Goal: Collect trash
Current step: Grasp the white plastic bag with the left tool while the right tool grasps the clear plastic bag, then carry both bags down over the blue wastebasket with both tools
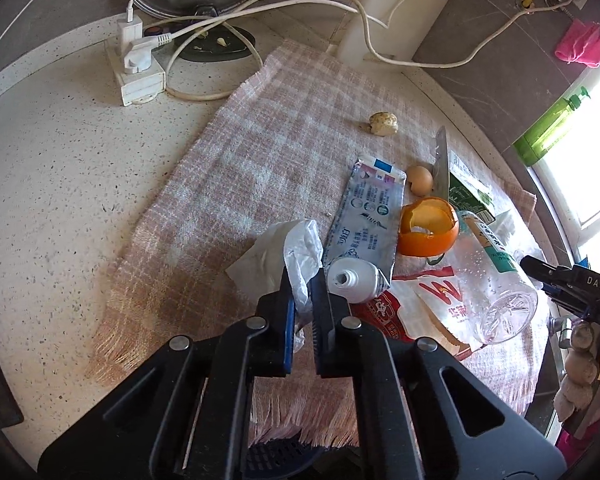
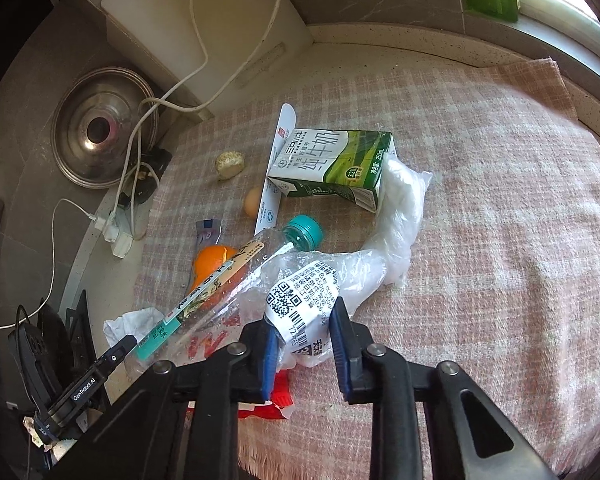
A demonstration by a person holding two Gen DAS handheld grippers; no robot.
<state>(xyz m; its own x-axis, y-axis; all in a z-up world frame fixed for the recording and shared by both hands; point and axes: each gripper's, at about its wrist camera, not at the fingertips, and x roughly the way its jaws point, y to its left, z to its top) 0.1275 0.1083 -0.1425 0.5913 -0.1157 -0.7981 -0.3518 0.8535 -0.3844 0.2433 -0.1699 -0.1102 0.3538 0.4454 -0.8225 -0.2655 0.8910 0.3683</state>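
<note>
Trash lies in a loose heap on the checked cloth [image 1: 236, 184] that covers the counter [image 1: 60, 160], which keeps every piece within one short reach. My left gripper [image 1: 302, 284] is closed on a crumpled white plastic scrap [image 1: 302, 256] — the film bunches up between the two pads, so the hold is on a fold, not on an edge. A white tissue [image 1: 256, 260] sits just behind it, touching it. Beside the scrap lie a flattened toothpaste tube [image 1: 360, 236], an orange peel [image 1: 428, 224], an eggshell [image 1: 420, 180] and a clear bottle [image 1: 496, 276] on its side.

My right gripper [image 2: 302, 332] stands with its jaws apart, straddling a clear plastic bag with a printed label [image 2: 300, 300]. The pads are not pressing it yet, as far as I can judge. The bag trails past the bottle [image 2: 228, 284] toward the milk carton [image 2: 336, 164]. I judge the light film will slip or drag neighbours — I should close low on the bunched part.
</note>
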